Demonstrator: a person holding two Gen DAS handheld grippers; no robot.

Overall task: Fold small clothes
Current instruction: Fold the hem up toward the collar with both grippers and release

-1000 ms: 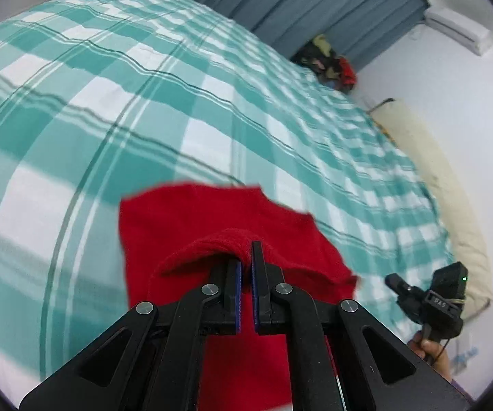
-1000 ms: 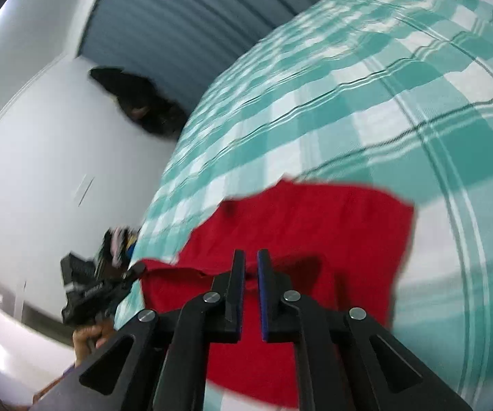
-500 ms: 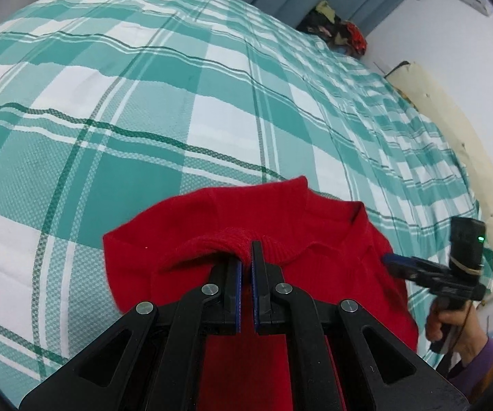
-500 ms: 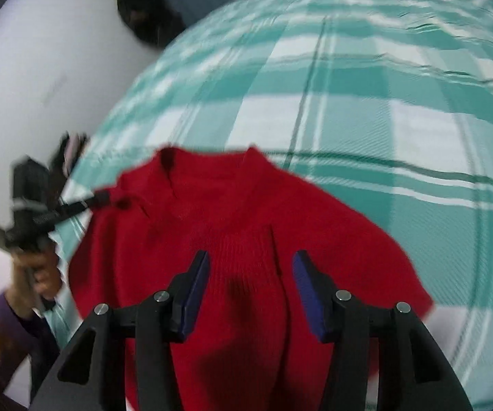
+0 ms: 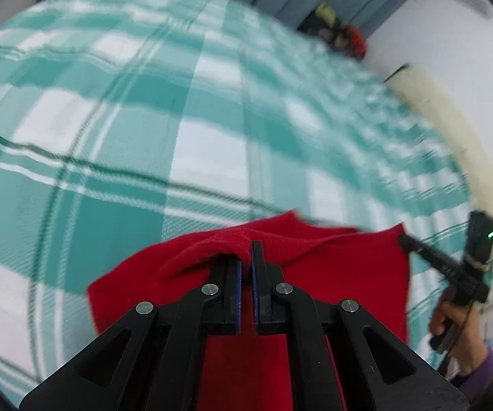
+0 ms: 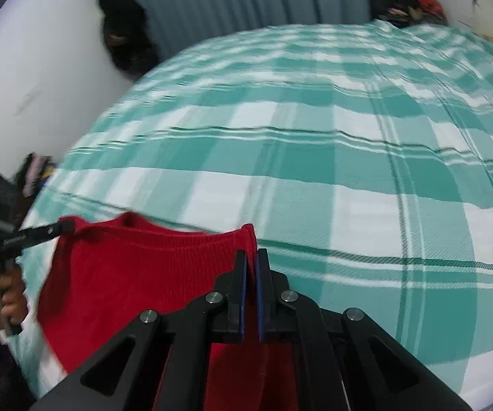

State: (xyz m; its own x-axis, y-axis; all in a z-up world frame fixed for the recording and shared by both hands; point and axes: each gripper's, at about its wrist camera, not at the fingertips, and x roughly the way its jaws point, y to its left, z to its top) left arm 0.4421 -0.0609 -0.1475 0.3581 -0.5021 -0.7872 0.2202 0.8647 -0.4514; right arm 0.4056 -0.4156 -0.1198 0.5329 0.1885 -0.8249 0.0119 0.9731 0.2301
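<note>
Sweater [image 5: 349, 274], red, pinched in L gripper [image 5: 246, 257] & R gripper [image 6: 251, 257].

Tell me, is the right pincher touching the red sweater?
Touching. In the right wrist view the right gripper is shut on the edge of the red sweater, with red knit squeezed between its blue pads.

red sweater [image 6: 136, 267]: ribbed knit | bedspread [image 6: 315, 157]: woven matt cloth
</note>
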